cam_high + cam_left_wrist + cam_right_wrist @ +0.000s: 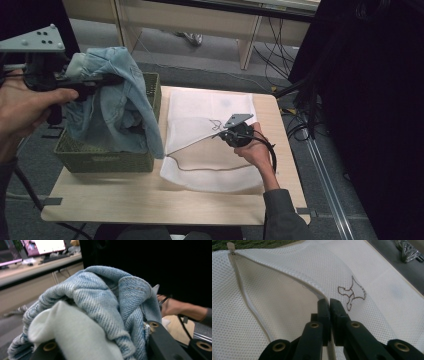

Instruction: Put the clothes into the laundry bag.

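Left gripper (107, 80), raised at far left, clamps crumpled light-blue denim garment (117, 107) above green woven basket (107, 160). Right gripper (220, 134), low, apparently pinches white mesh laundry bag (210, 172) opening edge.

Looks like an office or lab setup: monitors (43, 246) on a long desk (37, 268), cables (277, 37) dangling under plain wooden desks (200, 22), grey carpet floor (200, 70) (black curtain (370, 100) alongside).

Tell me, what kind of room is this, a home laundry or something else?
Probably an office or lab, not a home. Desks with trailing cables stand behind the small wooden table, and the left gripper view shows computer monitors on a desk. The jeans and mesh laundry bag look staged.
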Demonstrator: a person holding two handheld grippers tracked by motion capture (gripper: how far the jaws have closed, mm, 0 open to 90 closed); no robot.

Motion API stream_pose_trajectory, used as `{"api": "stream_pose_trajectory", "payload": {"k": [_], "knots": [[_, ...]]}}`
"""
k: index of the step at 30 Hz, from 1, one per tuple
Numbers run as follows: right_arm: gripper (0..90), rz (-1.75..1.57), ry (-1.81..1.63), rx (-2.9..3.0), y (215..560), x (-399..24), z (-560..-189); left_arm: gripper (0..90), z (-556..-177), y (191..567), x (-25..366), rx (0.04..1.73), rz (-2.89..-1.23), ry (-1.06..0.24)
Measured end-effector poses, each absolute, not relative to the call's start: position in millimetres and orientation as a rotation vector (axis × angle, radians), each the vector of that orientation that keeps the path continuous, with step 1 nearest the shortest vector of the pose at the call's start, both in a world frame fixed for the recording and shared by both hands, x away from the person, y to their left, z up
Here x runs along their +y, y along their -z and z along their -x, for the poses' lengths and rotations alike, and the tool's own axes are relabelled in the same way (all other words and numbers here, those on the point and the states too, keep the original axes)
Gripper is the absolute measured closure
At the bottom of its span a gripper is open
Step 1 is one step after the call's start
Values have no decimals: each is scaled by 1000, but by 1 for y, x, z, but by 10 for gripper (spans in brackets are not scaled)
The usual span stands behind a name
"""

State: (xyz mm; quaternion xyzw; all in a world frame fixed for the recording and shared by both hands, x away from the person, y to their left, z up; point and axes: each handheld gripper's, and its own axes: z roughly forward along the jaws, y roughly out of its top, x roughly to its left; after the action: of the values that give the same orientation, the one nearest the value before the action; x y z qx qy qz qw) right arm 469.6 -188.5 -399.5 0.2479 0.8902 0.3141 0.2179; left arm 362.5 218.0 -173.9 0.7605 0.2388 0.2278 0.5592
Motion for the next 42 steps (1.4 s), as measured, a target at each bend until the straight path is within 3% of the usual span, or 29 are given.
{"api": "stream_pose_trajectory", "payload": {"k": [16,28,36,42], "knots": [[876,-676,-878,2481,397,-192,-471,730,-323,139,140,279,-1776,-355],[877,-716,-913,2469,393,-200,-470,730,-332,154,84,203,-1814,-228],[877,-716,-941,2447,390,-205,-470,729,-346,201,54,215,-1892,-165],[879,-751,-974,2429,384,-207,-468,728,-364,242,39,274,-1935,-282]]}}
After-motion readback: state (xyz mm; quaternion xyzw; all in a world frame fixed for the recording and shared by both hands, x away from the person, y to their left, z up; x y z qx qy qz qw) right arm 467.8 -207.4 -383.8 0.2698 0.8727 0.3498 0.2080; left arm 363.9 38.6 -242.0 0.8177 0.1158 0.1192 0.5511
